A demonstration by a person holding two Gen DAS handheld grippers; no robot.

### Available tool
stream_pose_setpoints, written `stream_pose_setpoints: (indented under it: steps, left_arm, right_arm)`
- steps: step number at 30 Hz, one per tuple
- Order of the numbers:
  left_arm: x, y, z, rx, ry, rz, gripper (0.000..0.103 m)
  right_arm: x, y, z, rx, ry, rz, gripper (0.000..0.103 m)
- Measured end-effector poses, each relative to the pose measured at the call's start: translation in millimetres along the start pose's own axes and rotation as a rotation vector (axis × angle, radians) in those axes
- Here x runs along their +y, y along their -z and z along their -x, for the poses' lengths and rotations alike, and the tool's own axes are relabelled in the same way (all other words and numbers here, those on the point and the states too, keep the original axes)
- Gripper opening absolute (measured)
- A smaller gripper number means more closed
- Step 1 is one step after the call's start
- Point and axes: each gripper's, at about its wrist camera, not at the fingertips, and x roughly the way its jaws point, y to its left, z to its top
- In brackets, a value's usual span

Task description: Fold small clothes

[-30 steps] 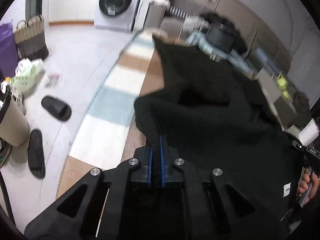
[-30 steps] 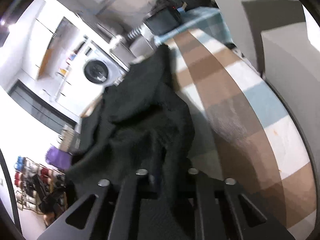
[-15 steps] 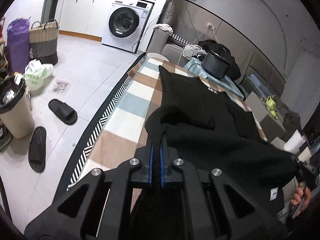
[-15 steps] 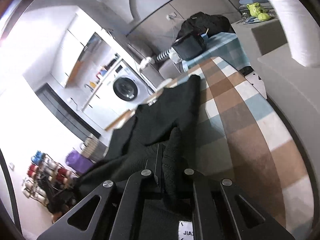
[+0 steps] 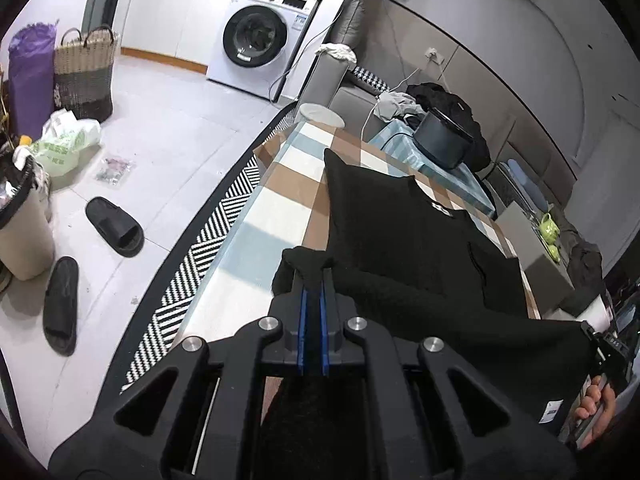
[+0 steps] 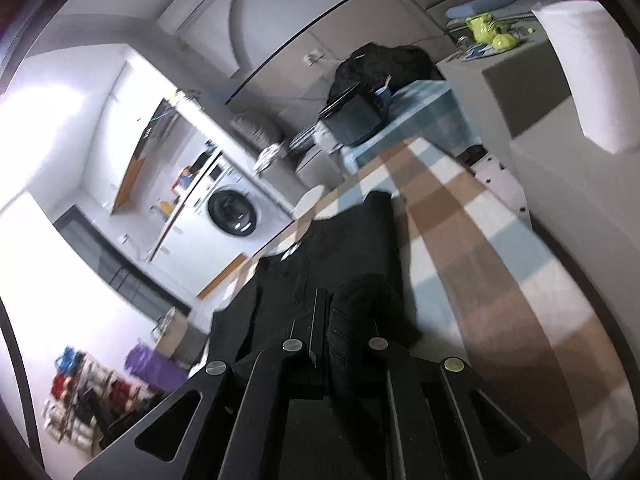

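A black knitted garment lies lengthwise on the checked tablecloth, its far end flat and its near edge lifted. My left gripper is shut on the near left corner of the garment, held above the table. My right gripper is shut on the near right corner; black cloth bunches between its fingers. The garment stretches away from it along the tablecloth. The right gripper also shows at the right edge of the left wrist view, holding the stretched hem.
A black pot stands on a blue cloth at the table's far end. Grey boxes sit to the right. On the floor to the left are slippers, a bin, a basket and a washing machine.
Both grippers have pulled back toward the near end and risen, drawing the garment's near edge taut; the cloth lies flatter and straighter on the table than a second ago.
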Motion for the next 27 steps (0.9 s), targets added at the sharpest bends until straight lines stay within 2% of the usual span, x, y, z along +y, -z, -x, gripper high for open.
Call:
stream_pose_setpoints:
  steps: [4, 6, 8, 9, 11, 13, 15, 22, 24, 25, 27]
  left_arm:
    - [1.0, -18.1, -50.9, 0.055, -0.076, 0.002, 0.006]
    - [3.1, -17.3, -63.9, 0.088, -0.117, 0.019, 0.025]
    - [7.7, -13.5, -68.8, 0.1, -0.139, 0.018, 0.036]
    - [9.6, -11.6, -68.7, 0.098, -0.132, 0.016, 0.041]
    - [13.7, -7.6, -71.7, 0.094, -0.126, 0.023, 0.046]
    - [13.7, -3.8, -82.2, 0.129, -0.116, 0.023, 0.046]
    - [11.4, -0.9, -89.0, 0.149, -0.104, 0.022, 0.046]
    - [-2.8, 2.5, -114.2, 0.178, -0.098, 0.002, 0.045]
    - [-5.3, 3.3, -119.4, 0.177, -0.09, 0.001, 0.029]
    - [-6.0, 3.9, -122.2, 0.178, -0.089, -0.002, 0.025]
    - [-7.4, 6.1, -122.4, 0.177, -0.085, -0.006, 0.014]
  right_arm:
    - [-6.0, -9.5, -47.9, 0.045, 0.142, -0.045, 0.007]
    - [-16.9, -9.7, -67.0, 0.111, 0.196, -0.086, 0.007]
    - [-28.7, -7.7, -72.3, 0.153, 0.214, -0.123, 0.015]
    - [-32.7, -6.5, -69.6, 0.161, 0.222, -0.117, 0.023]
    - [-34.3, -3.3, -62.8, 0.168, 0.223, -0.089, 0.033]
    - [-37.8, -0.1, -60.0, 0.2, 0.224, -0.082, 0.06]
    - [-42.8, 2.3, -61.3, 0.235, 0.175, -0.108, 0.06]
    - [-28.1, 10.4, -74.3, 0.273, 0.169, -0.014, 0.06]
    - [-21.2, 15.7, -84.4, 0.29, 0.216, 0.021, 0.058]
    - [-19.6, 18.4, -87.6, 0.298, 0.24, 0.032, 0.048]
    - [-20.1, 22.7, -94.2, 0.313, 0.262, 0.044, 0.037]
